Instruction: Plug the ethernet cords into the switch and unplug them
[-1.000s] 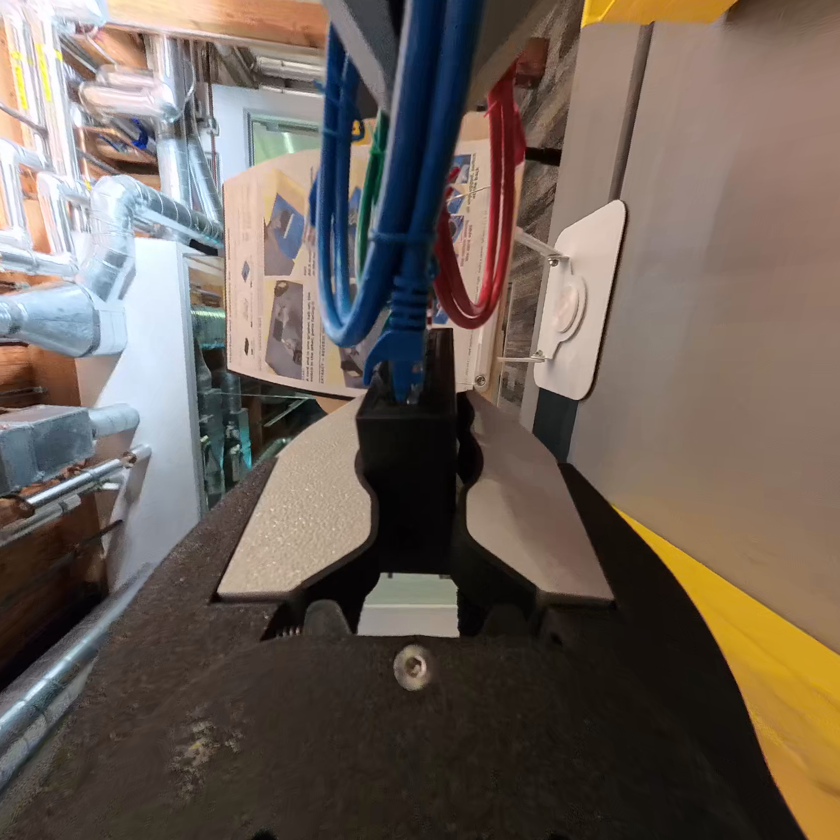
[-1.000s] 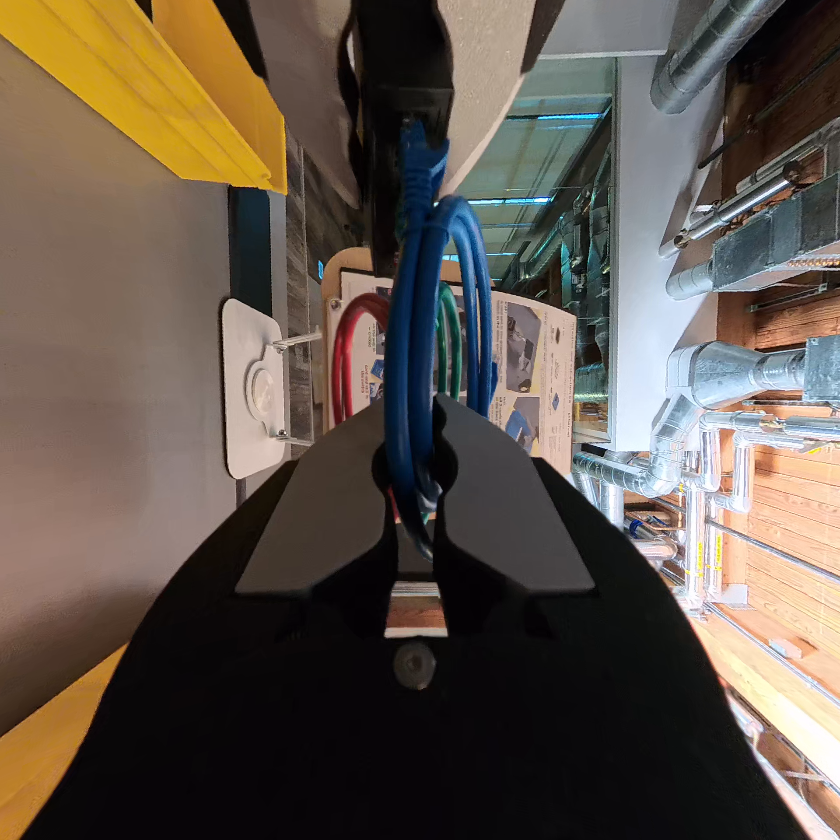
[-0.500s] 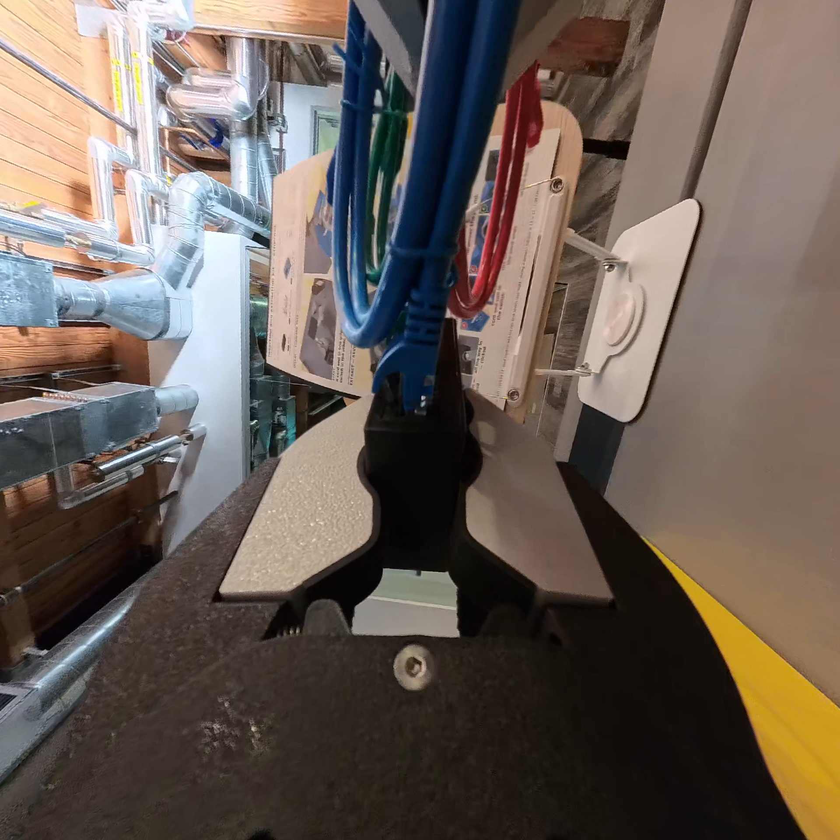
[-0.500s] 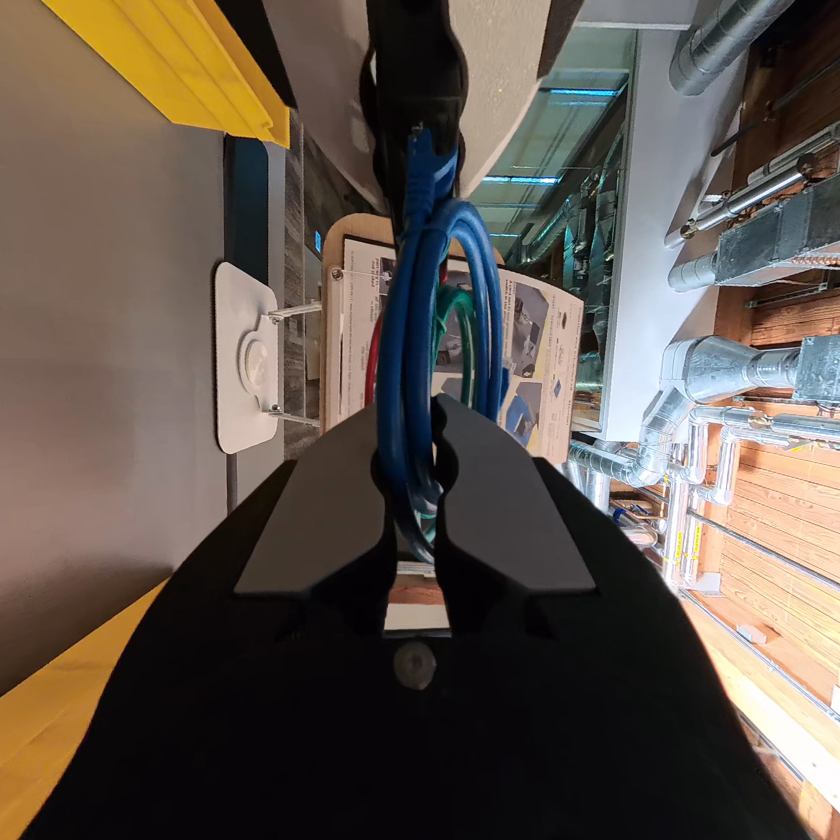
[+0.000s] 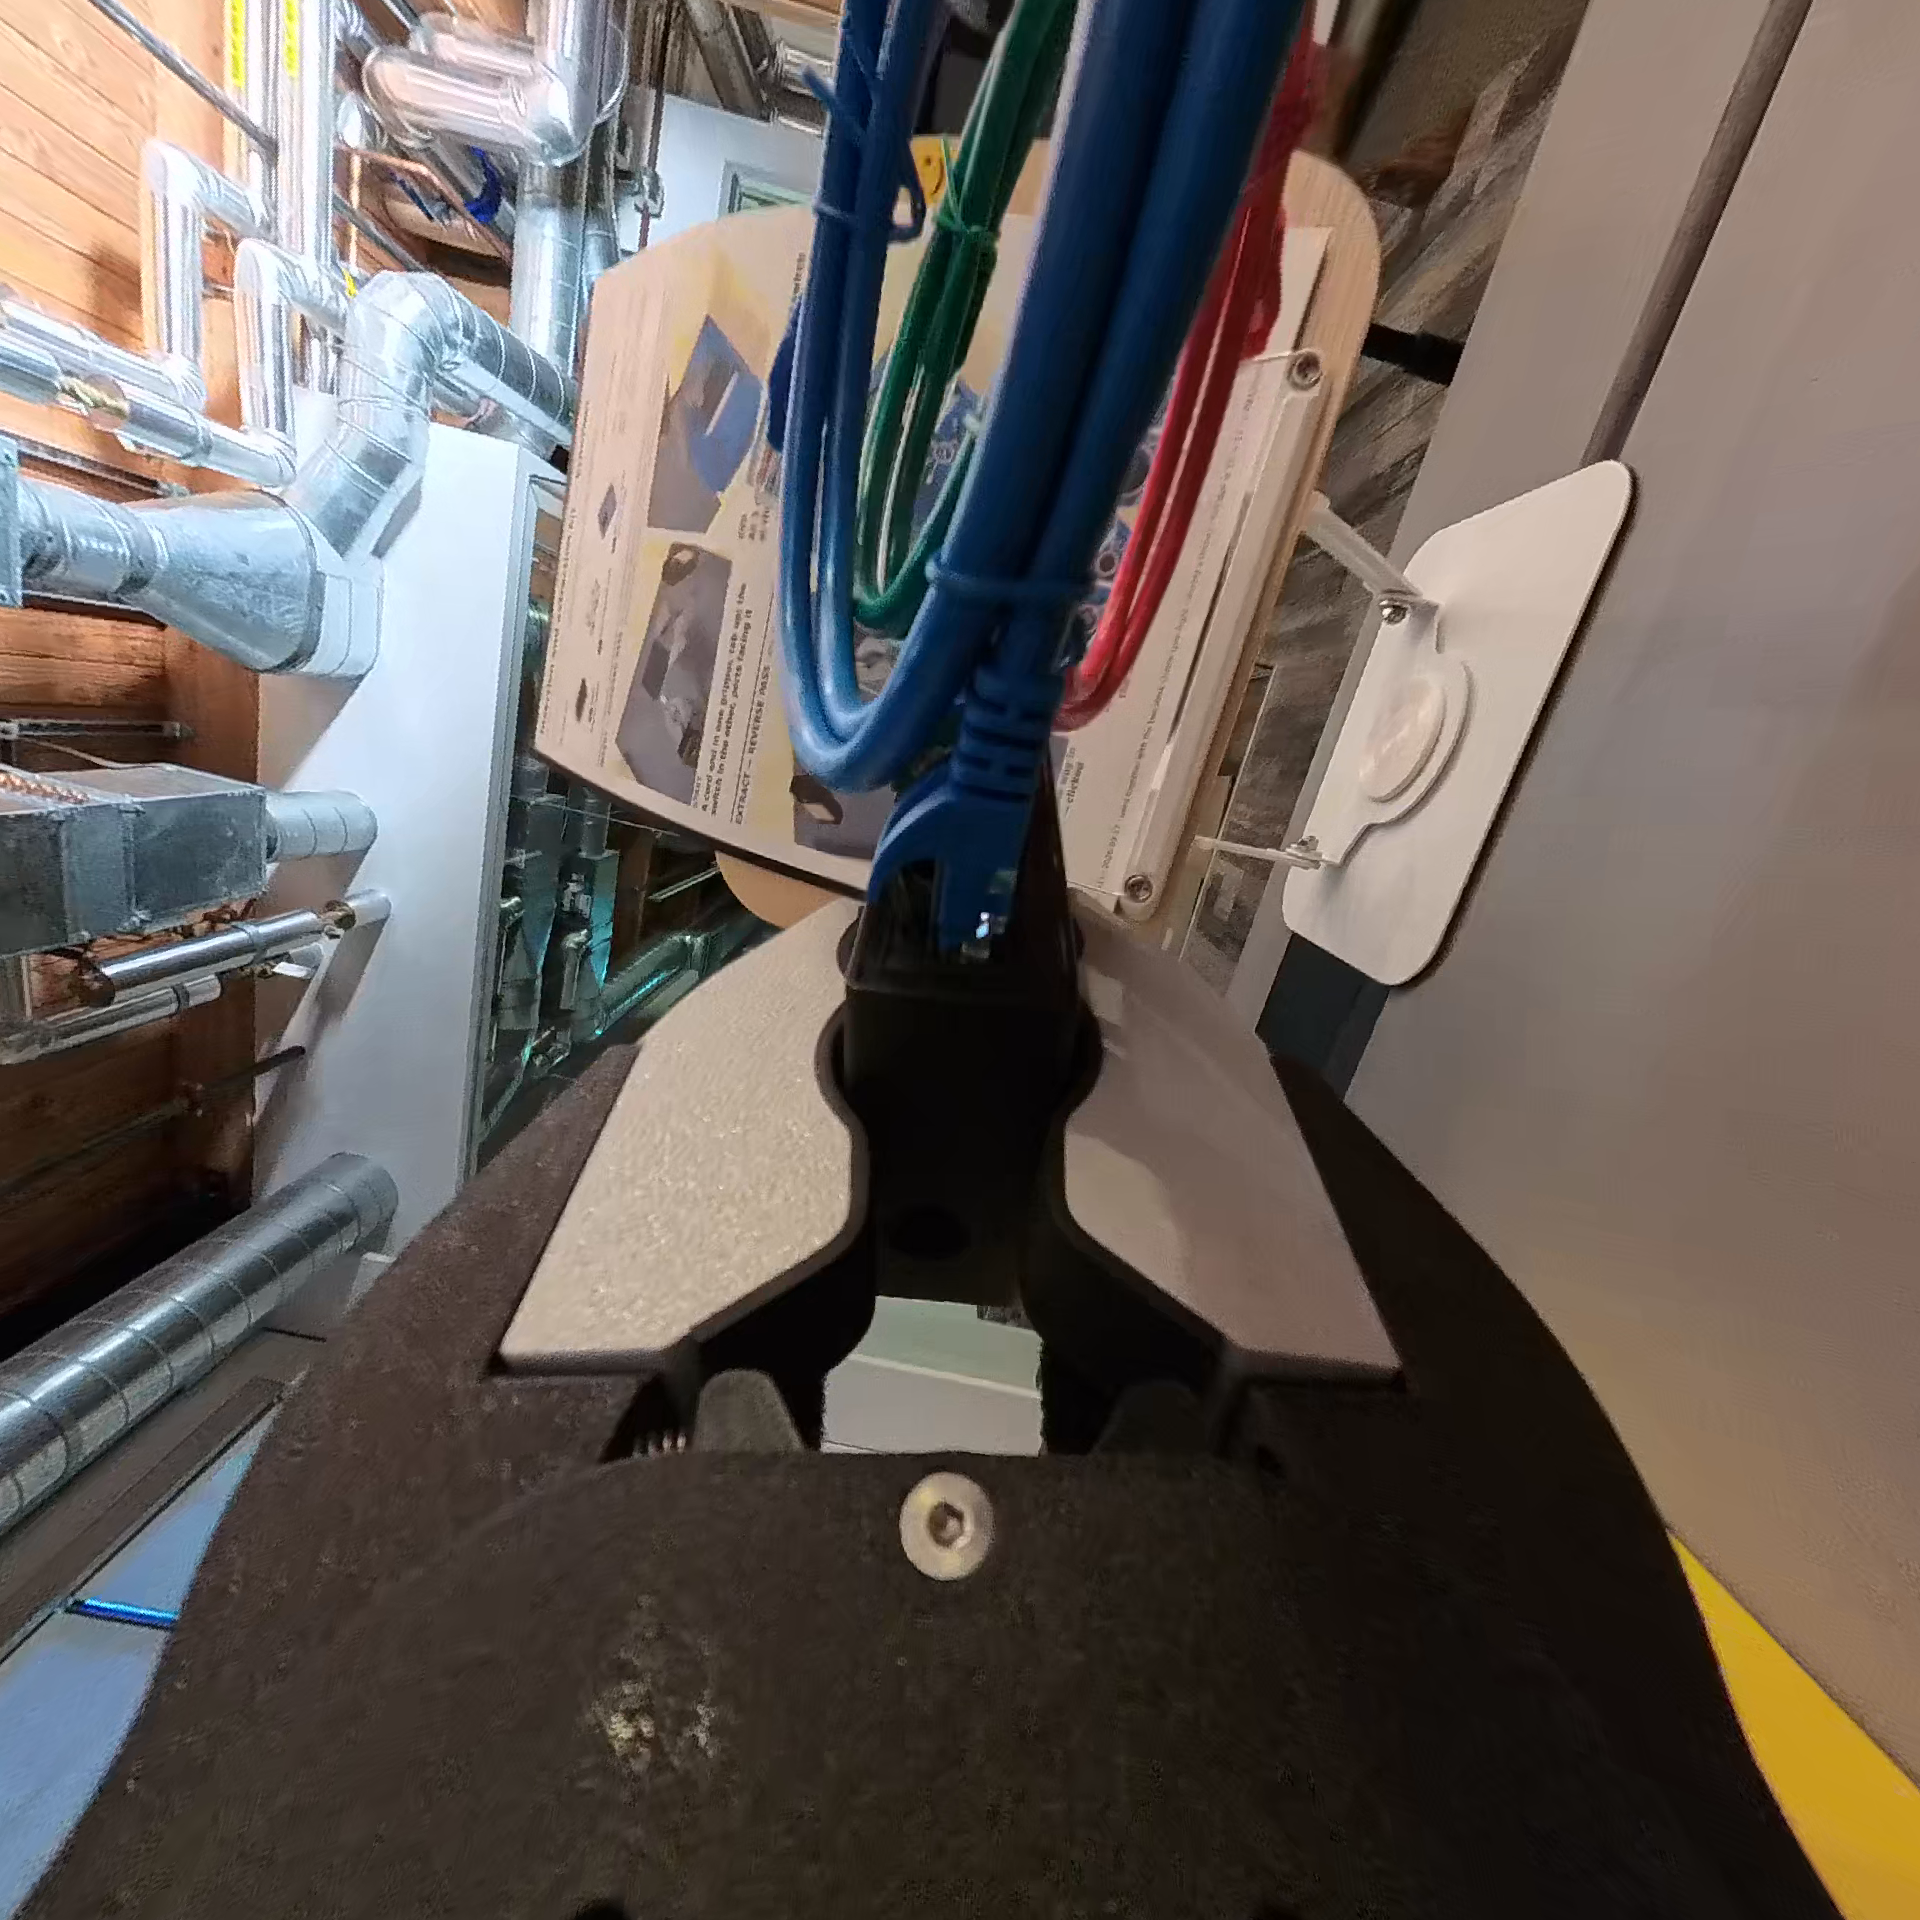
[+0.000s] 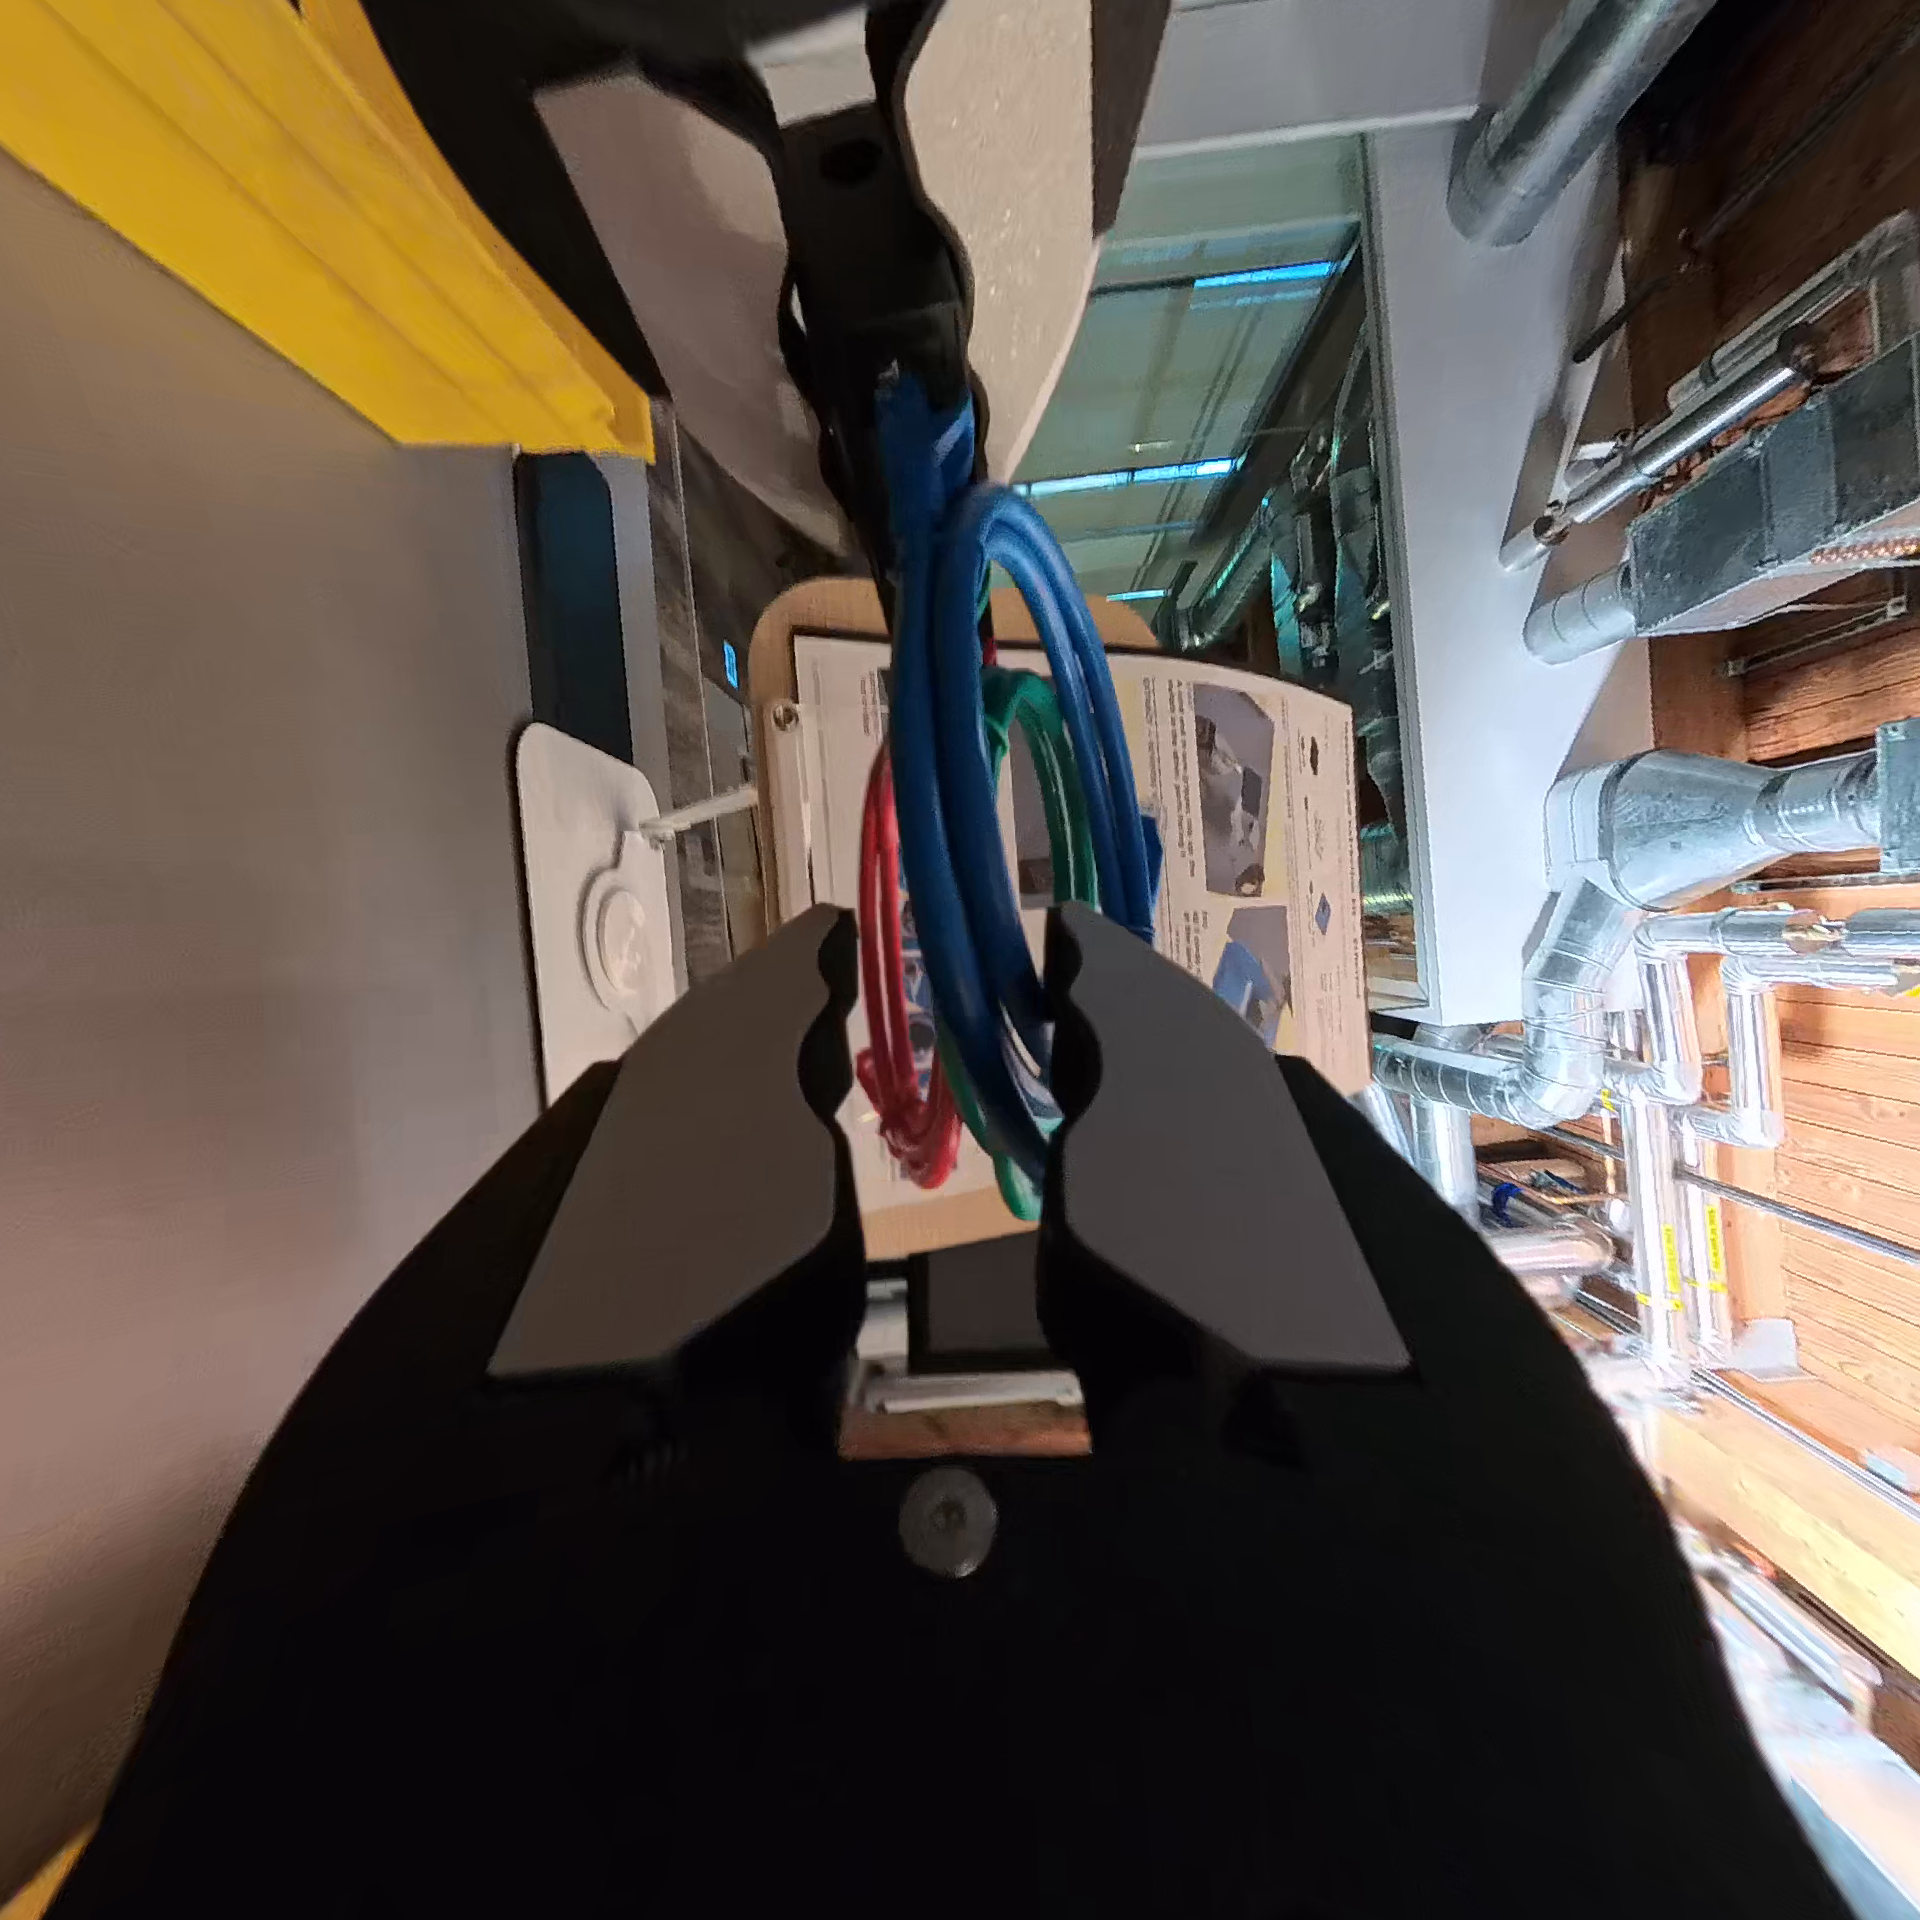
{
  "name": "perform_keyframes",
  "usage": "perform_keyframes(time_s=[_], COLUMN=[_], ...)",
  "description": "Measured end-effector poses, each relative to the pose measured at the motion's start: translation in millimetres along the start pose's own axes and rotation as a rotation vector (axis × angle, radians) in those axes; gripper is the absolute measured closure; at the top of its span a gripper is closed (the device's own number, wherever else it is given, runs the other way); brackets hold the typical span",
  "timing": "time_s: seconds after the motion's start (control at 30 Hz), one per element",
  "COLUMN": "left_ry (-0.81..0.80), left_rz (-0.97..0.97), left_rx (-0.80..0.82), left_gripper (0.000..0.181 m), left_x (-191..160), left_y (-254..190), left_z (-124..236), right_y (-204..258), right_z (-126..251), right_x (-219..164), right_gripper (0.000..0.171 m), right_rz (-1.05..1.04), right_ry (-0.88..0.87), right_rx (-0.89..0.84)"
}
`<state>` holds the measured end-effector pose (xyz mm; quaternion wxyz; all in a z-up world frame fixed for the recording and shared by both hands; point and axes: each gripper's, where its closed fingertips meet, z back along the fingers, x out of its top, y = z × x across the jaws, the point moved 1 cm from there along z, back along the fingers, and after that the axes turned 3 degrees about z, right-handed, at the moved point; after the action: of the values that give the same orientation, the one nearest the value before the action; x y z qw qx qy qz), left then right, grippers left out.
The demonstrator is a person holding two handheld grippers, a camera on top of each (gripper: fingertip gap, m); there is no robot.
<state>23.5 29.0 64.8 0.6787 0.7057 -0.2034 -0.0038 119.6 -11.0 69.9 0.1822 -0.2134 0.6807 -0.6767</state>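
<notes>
My left gripper (image 5: 961, 940) is shut on a small black switch (image 5: 956, 1049). A blue ethernet cord (image 5: 1039, 416) runs to it, and its blue plug (image 5: 982, 821) sits at the switch's port face; I cannot tell how deep it is. In the right wrist view my right gripper (image 6: 951, 935) is open, and the blue cord's coil (image 6: 956, 831) hangs between its fingers (image 6: 727, 1122), apart from them. That view also shows the left gripper (image 6: 997, 208) at the top holding the switch (image 6: 868, 260) with the blue plug (image 6: 920, 436). Green (image 6: 1049, 831) and red (image 6: 883, 935) cords hang behind.
A wooden board with a printed sheet (image 5: 686, 582) stands behind the cords, fixed to a white plate (image 5: 1455, 727) on a grey wall (image 5: 1714, 935). Silver pipes and ducts (image 5: 208, 561) fill the left side. A yellow panel (image 6: 312, 229) is near the left gripper. The grippers' ends are close to 10 centimetres from one another.
My right gripper was shut on the blue cord's coil; it has opened, let the coil go and drawn back a little. My left gripper still holds the switch.
</notes>
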Motion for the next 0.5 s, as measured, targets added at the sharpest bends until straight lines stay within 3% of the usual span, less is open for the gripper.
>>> perform_keyframes(time_s=[0.3,0.5], left_ry=[-0.064,-0.072], left_rz=[0.033,0.004], left_rx=[-0.044,-0.108], left_gripper=[0.151,0.151], left_x=[18.3,32.4], left_y=[-4.3,-26.0], left_z=[8.8,9.6], right_y=[-2.7,4.4], right_z=[26.9,29.9], right_x=[53.0,56.1], right_gripper=[0.135,0.136], right_rz=[-0.112,-0.093], right_ry=[-0.313,-0.314], right_rx=[0.032,0.102])
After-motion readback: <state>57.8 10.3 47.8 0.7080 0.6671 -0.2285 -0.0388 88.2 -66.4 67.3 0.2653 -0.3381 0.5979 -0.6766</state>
